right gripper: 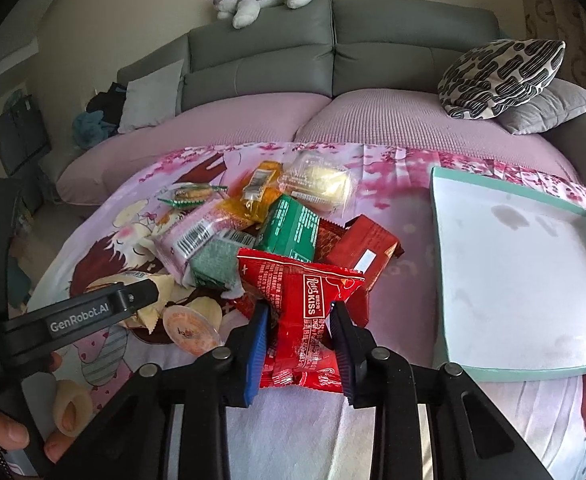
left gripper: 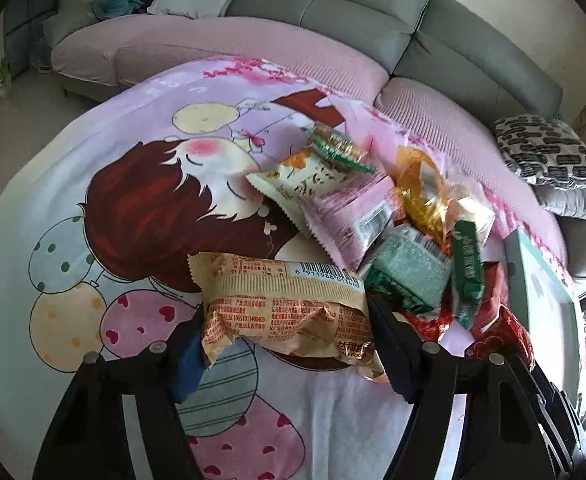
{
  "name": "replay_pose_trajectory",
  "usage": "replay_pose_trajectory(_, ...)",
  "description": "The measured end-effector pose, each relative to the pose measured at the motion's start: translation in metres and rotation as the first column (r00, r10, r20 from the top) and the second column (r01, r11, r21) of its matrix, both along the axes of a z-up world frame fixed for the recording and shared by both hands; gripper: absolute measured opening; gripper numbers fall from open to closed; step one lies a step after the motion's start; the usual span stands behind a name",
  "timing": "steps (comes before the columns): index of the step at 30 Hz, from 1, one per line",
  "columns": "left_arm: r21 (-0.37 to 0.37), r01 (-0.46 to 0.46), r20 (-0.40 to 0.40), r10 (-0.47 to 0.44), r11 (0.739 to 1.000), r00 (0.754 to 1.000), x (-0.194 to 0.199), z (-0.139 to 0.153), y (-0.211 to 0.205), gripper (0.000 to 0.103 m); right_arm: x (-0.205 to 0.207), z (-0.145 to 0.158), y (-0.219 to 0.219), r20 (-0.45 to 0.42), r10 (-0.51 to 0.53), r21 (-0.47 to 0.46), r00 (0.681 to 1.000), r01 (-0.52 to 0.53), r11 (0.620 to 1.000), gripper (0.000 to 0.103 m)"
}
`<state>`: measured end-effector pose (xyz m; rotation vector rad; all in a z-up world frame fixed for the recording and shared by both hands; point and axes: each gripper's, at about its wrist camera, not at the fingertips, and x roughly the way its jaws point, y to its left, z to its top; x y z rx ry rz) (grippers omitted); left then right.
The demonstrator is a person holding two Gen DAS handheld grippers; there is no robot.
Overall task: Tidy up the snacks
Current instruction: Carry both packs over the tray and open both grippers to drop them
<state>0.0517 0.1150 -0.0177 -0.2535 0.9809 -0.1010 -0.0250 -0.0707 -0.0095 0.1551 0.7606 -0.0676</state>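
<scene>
The right tongs (right gripper: 299, 344) clench a crinkled red snack packet (right gripper: 305, 312); the left tongs (left gripper: 285, 344) straddle a tan, barcoded wrapper (left gripper: 285, 312), grip unclear.

Your work surface is a cloth with a cartoon print (right gripper: 105, 248) spread over the pink seat of a grey sofa (right gripper: 393, 128). On it you see a heap of snack packets (right gripper: 253, 232) at centre, a shallow teal-rimmed tray (right gripper: 439, 264) to the right, and a round orange-lidded cup (right gripper: 191, 326) beside the heap's near left edge.
</scene>
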Motion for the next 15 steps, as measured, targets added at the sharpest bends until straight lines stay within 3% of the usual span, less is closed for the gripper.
replay_pose_trajectory(9, -0.006, 0.015, 0.076, -0.014, 1.0, 0.997, -0.009, 0.033, -0.013, 0.074, -0.013, 0.026, -0.012, 0.069, -0.024, 0.009, 0.997, 0.023, 1.0, 0.033)
replay_pose_trajectory(15, -0.013, 0.091, 0.11, -0.089, 0.996, 0.99, -0.005, 0.058, -0.051, 0.074, -0.013, 0.051, -0.04, 0.101, -0.134, -0.084, 0.986, 0.143, 0.986, 0.033)
